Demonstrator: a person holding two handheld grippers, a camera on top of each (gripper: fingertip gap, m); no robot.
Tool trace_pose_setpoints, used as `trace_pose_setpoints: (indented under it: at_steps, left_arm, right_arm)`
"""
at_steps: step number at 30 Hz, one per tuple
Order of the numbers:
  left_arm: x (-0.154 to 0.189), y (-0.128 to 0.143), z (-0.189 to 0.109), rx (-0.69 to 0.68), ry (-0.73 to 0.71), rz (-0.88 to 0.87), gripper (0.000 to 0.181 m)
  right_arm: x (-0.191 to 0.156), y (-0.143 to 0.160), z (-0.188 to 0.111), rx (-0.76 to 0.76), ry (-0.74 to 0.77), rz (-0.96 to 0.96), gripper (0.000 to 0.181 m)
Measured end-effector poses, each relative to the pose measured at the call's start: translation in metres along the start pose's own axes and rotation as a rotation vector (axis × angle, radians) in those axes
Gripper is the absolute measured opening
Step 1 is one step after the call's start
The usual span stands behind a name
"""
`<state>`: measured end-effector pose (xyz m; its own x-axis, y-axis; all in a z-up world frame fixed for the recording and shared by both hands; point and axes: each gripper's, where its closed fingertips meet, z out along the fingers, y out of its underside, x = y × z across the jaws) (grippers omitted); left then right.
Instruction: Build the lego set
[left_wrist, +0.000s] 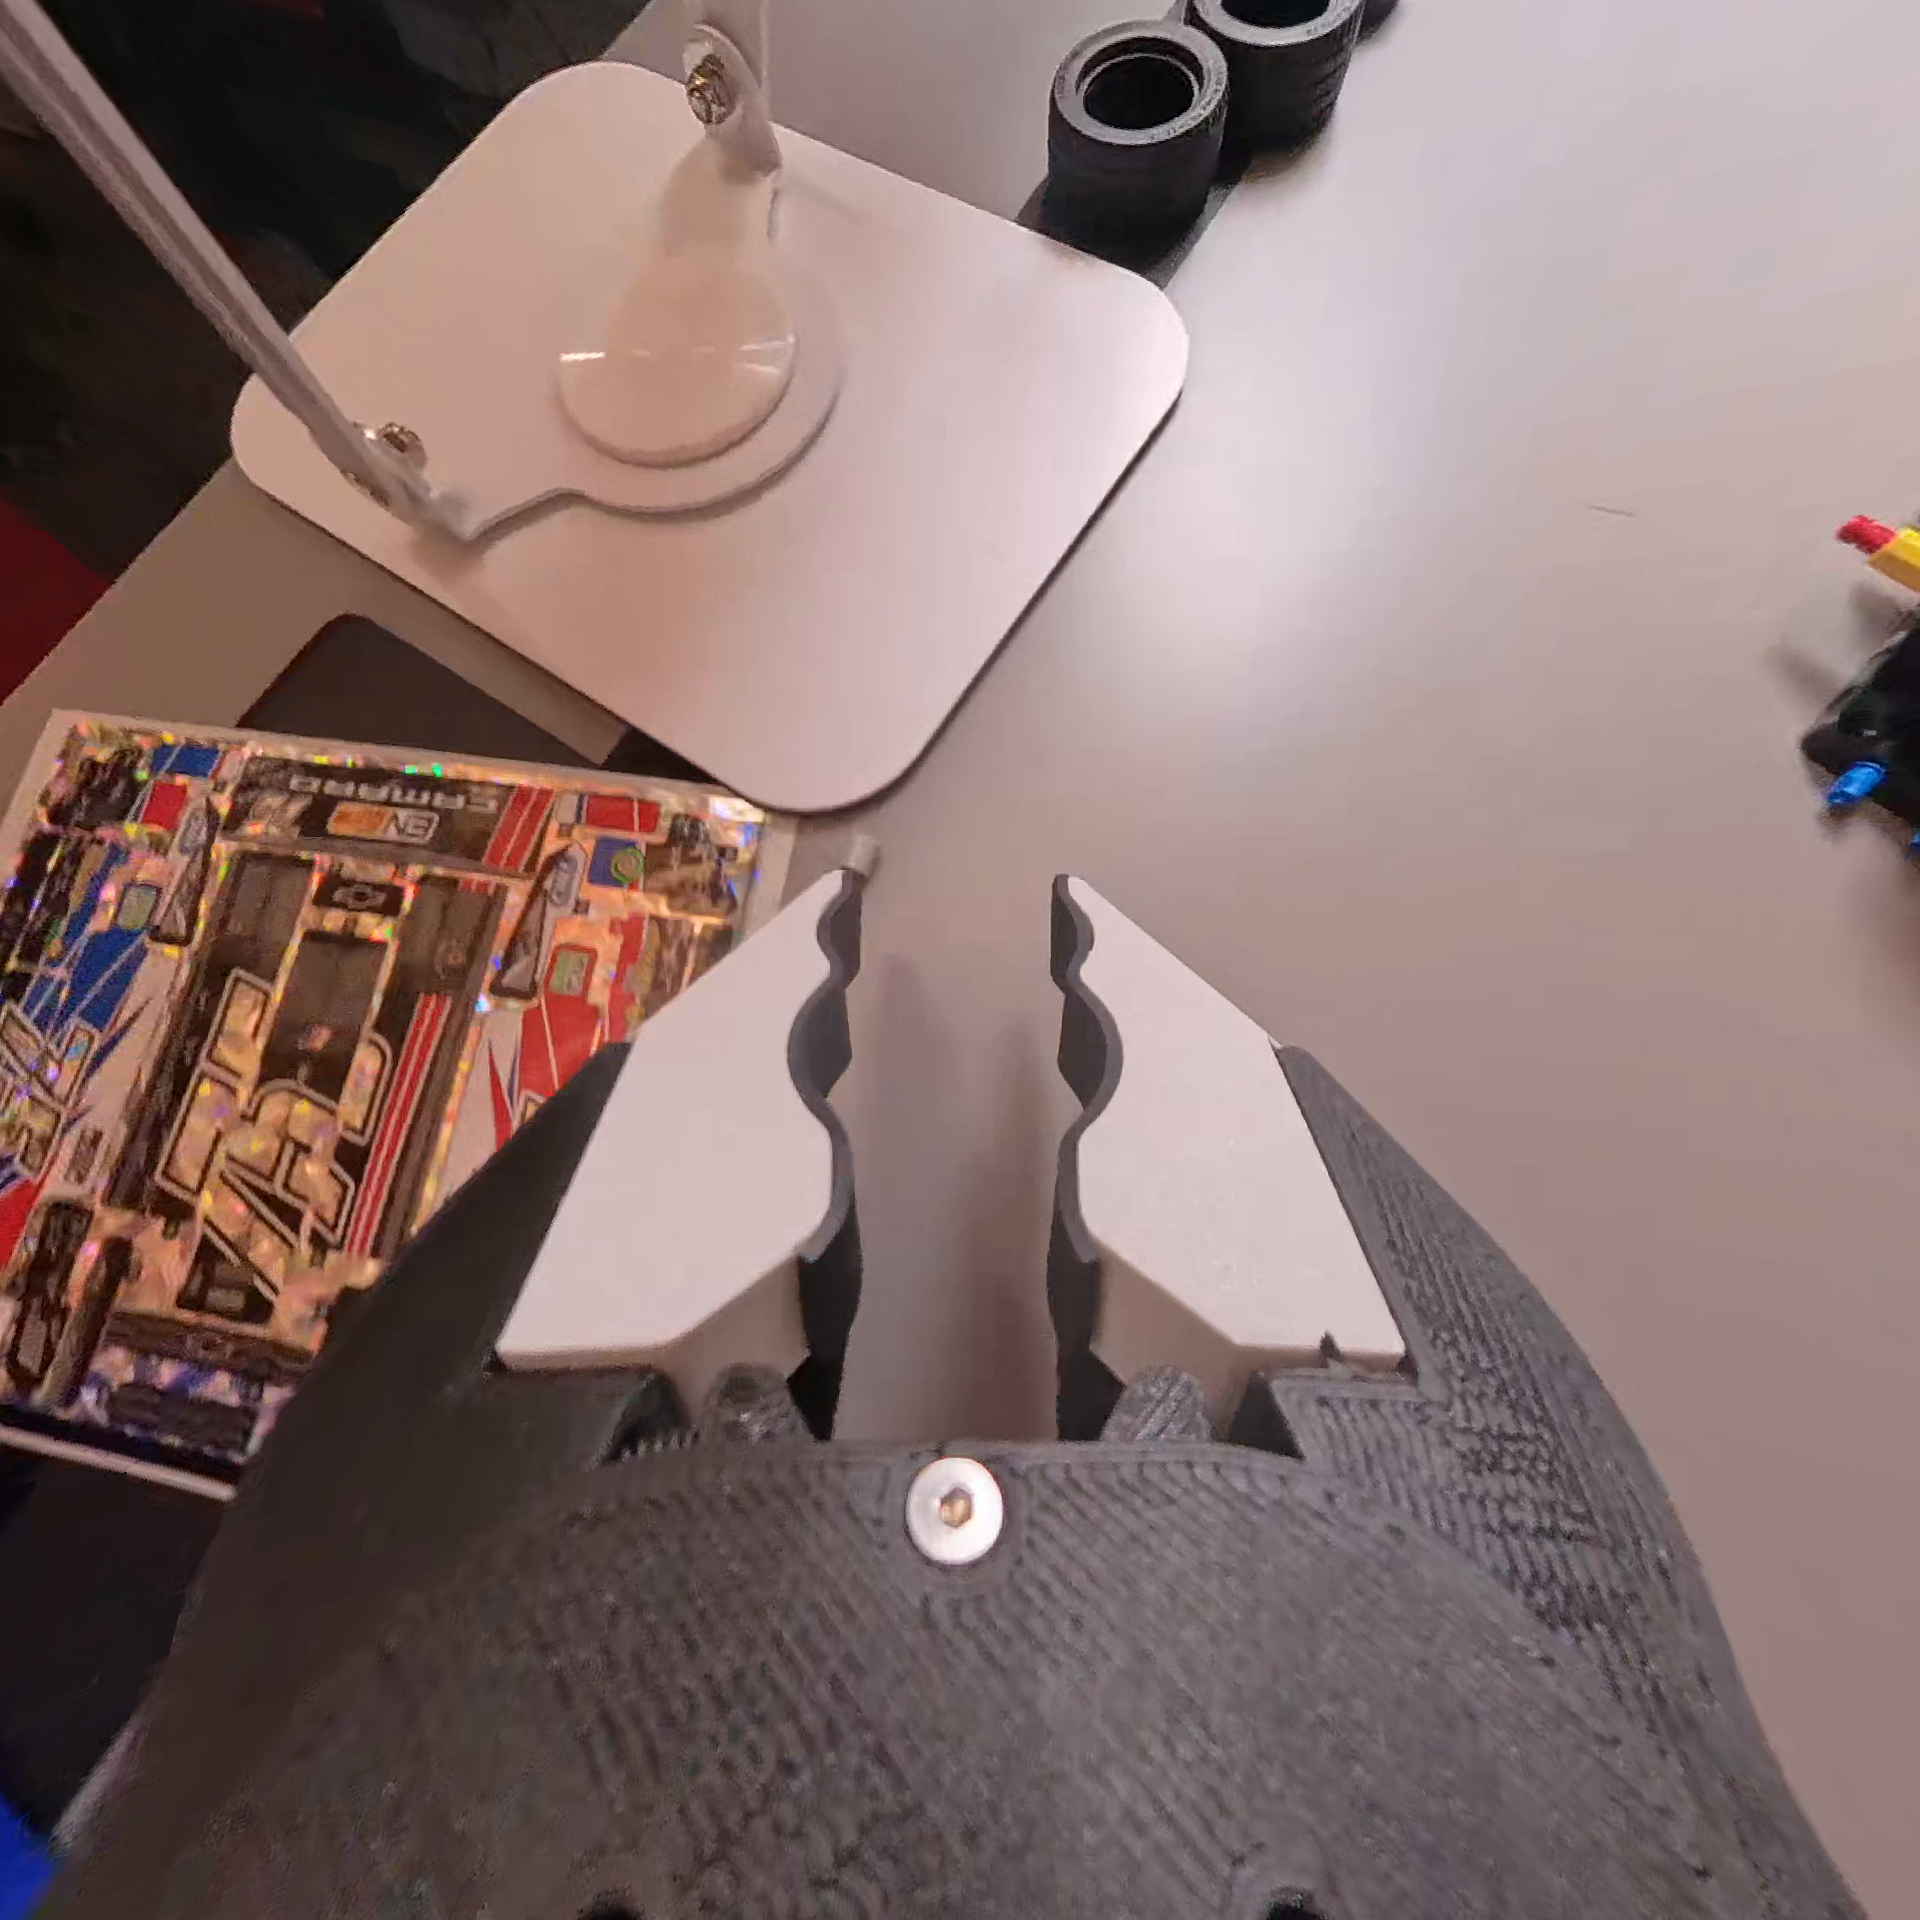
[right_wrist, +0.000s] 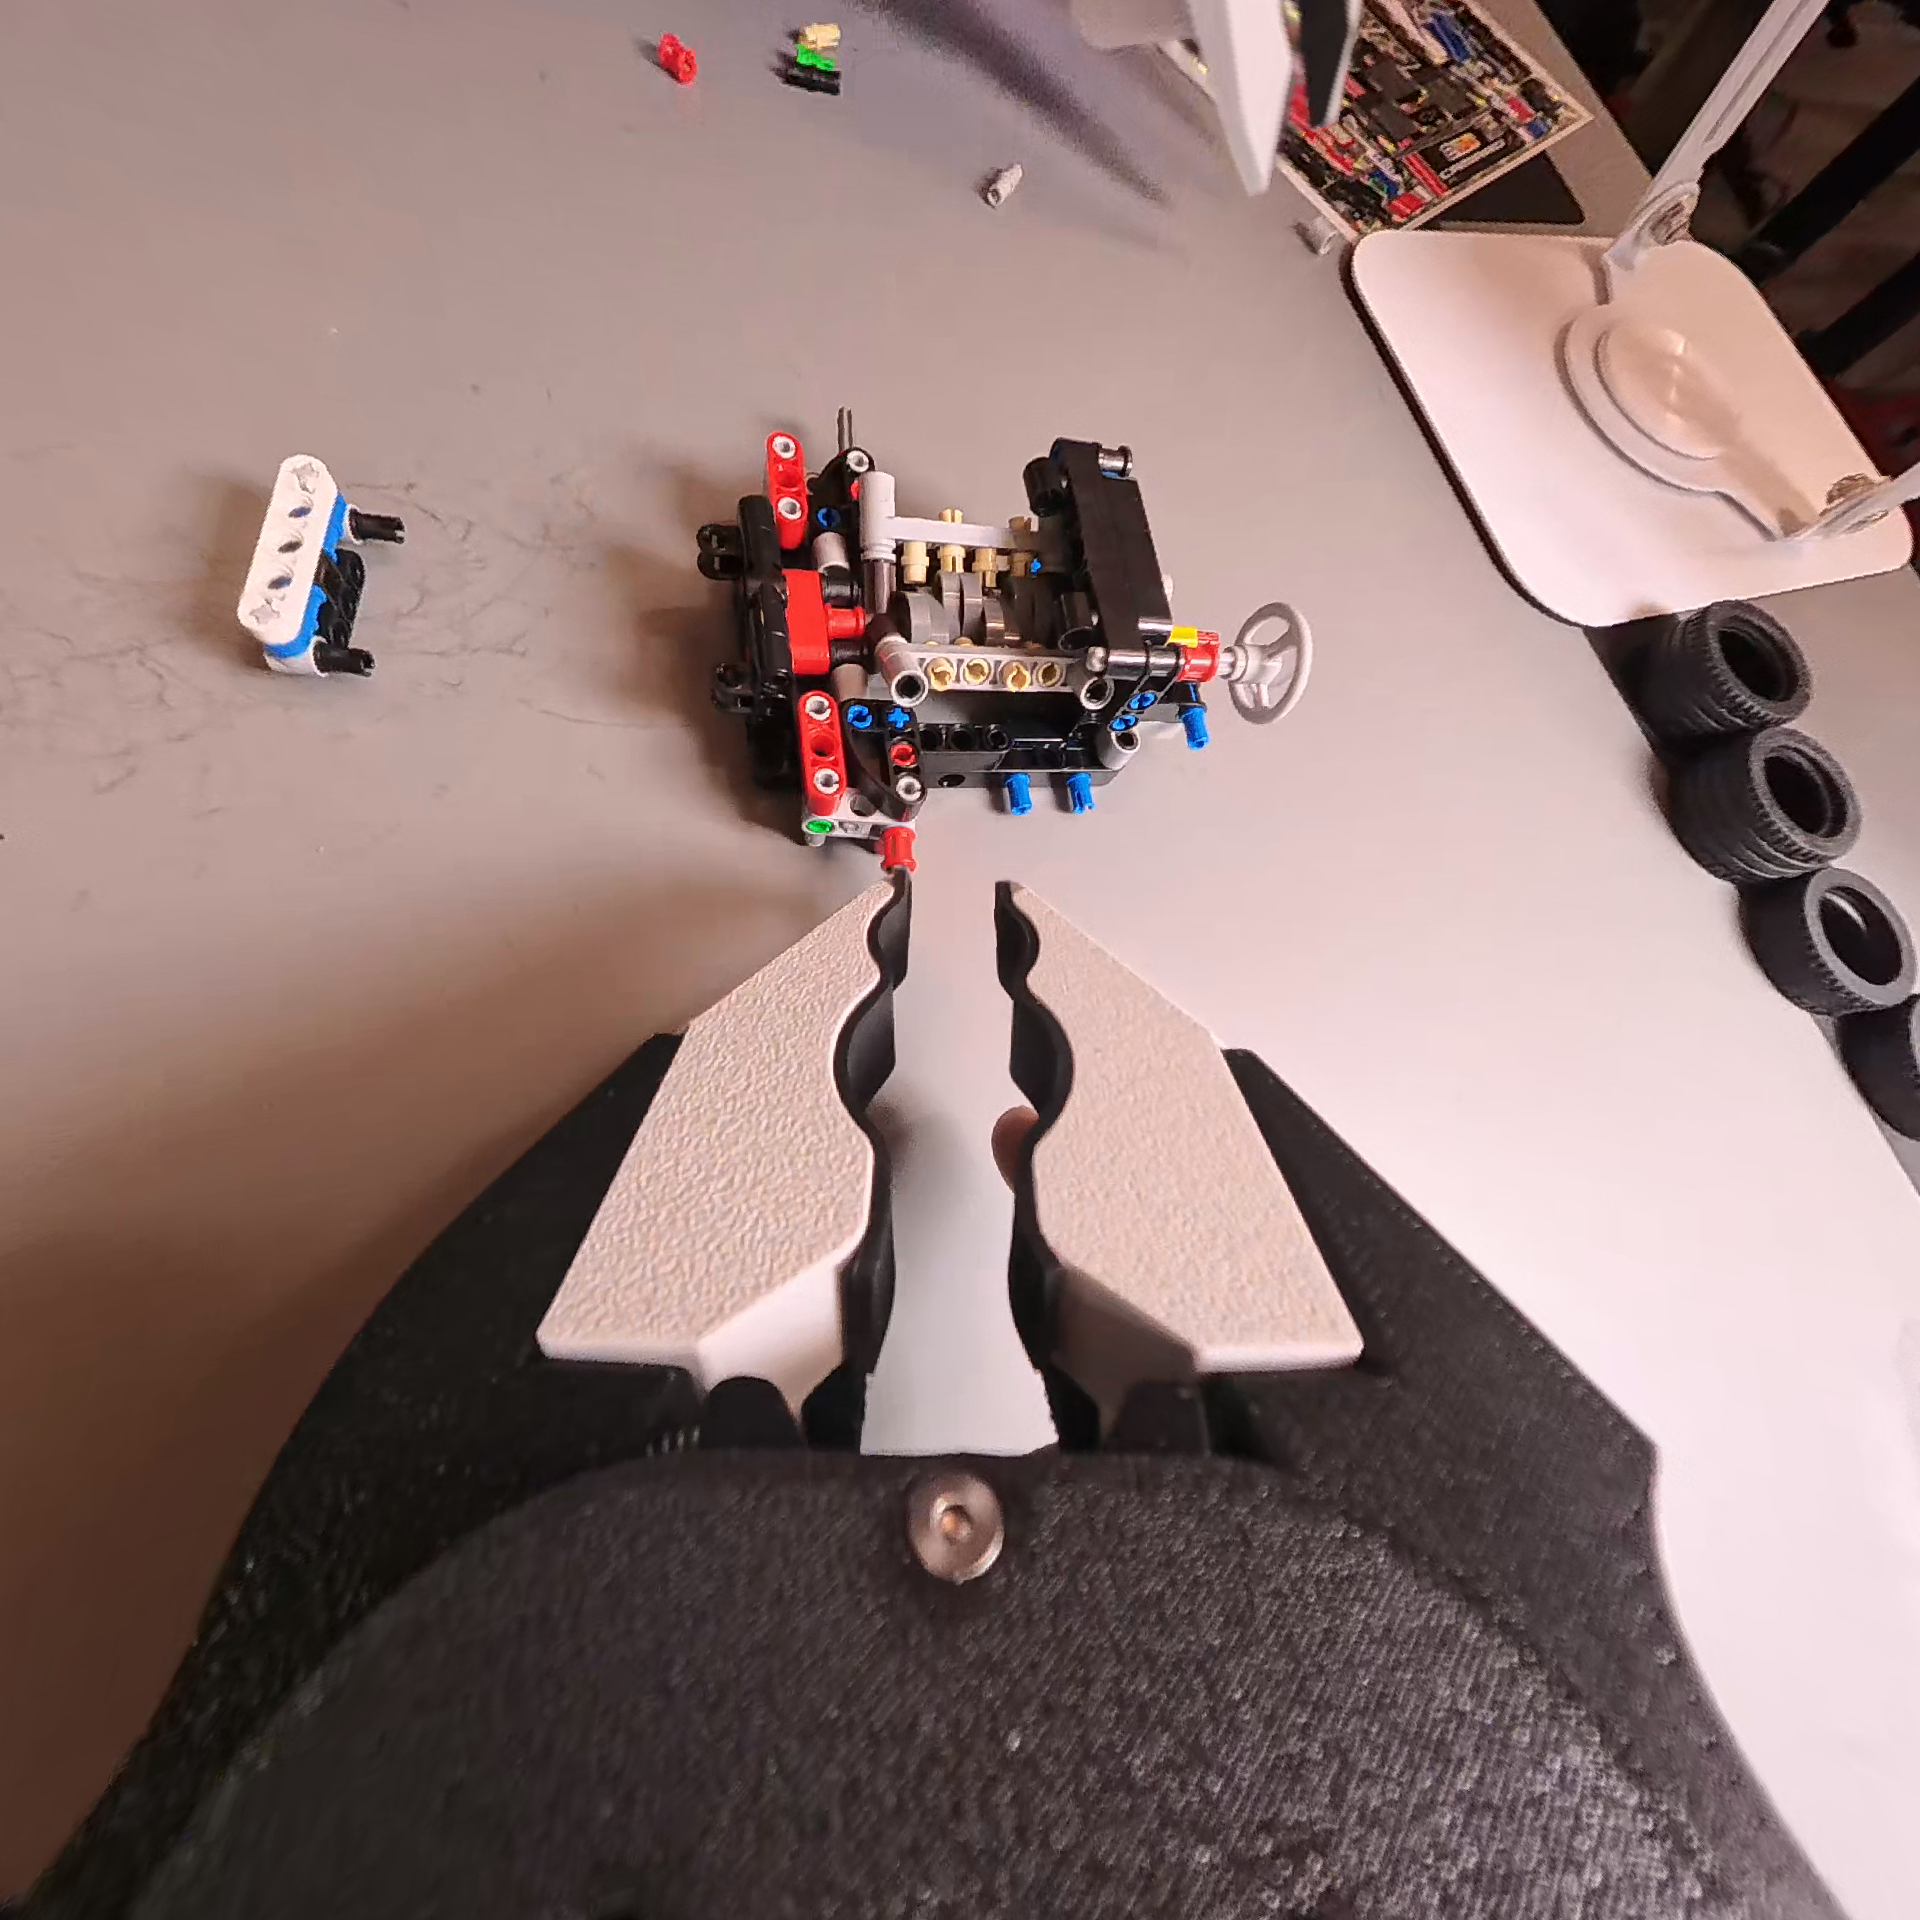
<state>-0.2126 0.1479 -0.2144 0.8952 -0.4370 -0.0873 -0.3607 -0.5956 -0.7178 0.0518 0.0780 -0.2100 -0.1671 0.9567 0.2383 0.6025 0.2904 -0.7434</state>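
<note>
Blocking part of the sticker sheet: left hand-held gripper.

Office or lab desk setup: smooth grey tabletop carrying a white square metal stand base with a slanted arm (likely a camera or lamp mount). Beside the base, a row of black rubber toy tyres; a glossy sticker sheet near its other side.

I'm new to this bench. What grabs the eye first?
The half-built lego chassis with its grey steering wheel, mid-table just beyond the open right gripper. Then the glittery sticker sheet left of the open left gripper, and black tyres lining the right edge.
</note>
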Motion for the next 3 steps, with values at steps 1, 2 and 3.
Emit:
trace_pose_setpoints:
  at_steps: [1, 2, 3]
  left_arm:
    - [-0.003, -0.002, 0.007, -0.011, 0.012, 0.011, 0.035]
    - [-0.005, -0.002, 0.013, -0.032, 0.022, 0.016, 0.034]
    - [-0.009, 0.002, 0.019, -0.068, 0.020, 0.020, 0.033]
  right_arm:
    - [0.000, 0.001, 0.001, -0.002, -0.003, 0.001, 0.015]
    - [0.000, 0.003, 0.001, -0.006, -0.004, 0.003, 0.015]
    - [0.001, 0.005, 0.001, -0.008, -0.003, 0.005, 0.015]
